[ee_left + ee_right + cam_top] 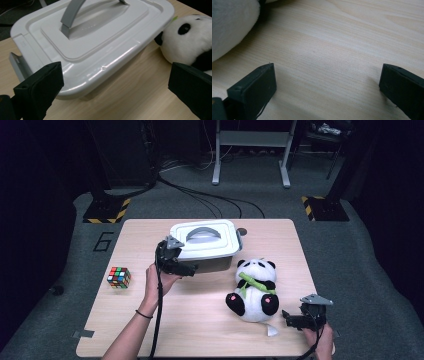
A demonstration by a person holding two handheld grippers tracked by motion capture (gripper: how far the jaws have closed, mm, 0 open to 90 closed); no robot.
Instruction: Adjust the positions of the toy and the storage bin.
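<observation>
A white lidded box (207, 245) with a grey handle (202, 233) stands at the back middle of the table. My left gripper (187, 268) is open at the box's front left corner. In the left gripper view its jaws (116, 77) stand wide apart, low in front of the box (100, 42), with nothing between them. A panda plush (255, 290) sits to the right of the box, also at the right edge of the left gripper view as the panda (186, 42). My right gripper (289, 318) rests open near the front right edge, its jaws (327, 77) over bare wood beside the panda's white body (229, 25).
A colour cube (119, 277) lies at the table's left side. A small white tag (272, 331) lies by the panda's foot. The wooden table (200, 320) has bare room at the front middle. Cables and stand legs are on the floor beyond.
</observation>
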